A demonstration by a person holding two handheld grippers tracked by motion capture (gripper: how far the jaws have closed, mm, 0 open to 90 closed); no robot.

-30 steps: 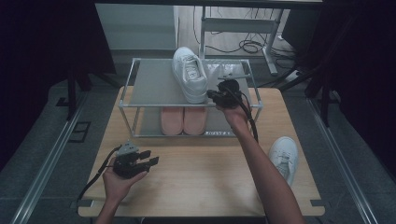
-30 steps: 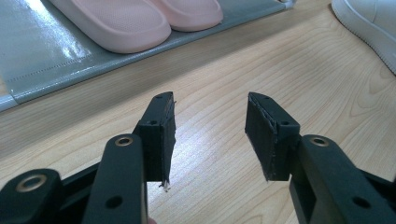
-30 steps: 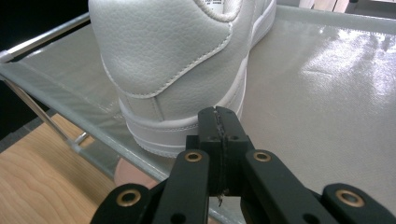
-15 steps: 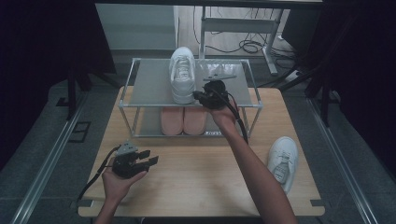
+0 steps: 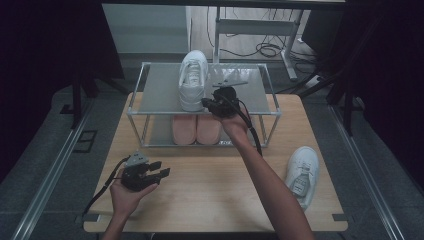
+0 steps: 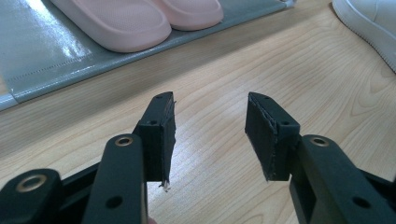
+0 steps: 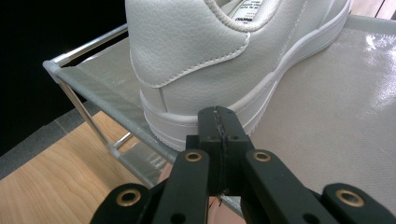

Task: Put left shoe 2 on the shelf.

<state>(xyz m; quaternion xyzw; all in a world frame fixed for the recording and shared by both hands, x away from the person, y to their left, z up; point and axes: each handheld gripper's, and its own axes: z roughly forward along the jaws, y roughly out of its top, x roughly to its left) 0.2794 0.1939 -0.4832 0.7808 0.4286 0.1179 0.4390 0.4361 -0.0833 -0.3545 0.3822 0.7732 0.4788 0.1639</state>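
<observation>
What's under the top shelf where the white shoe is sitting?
Under the top shelf a pair of pink slippers sits on the lower shelf. Their front ends show; the shelf above covers their back parts. The white shoe stands on top.

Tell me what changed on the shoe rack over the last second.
The right claw, shut and empty, pushed the white sneaker leftward along the rack's top shelf, straightening it. The left claw, pink slippers and second sneaker stayed put.

Rack's top shelf (image 5: 250, 92) lies bare right of the white sneaker (image 5: 192, 80) (left side too) — passable.
</observation>
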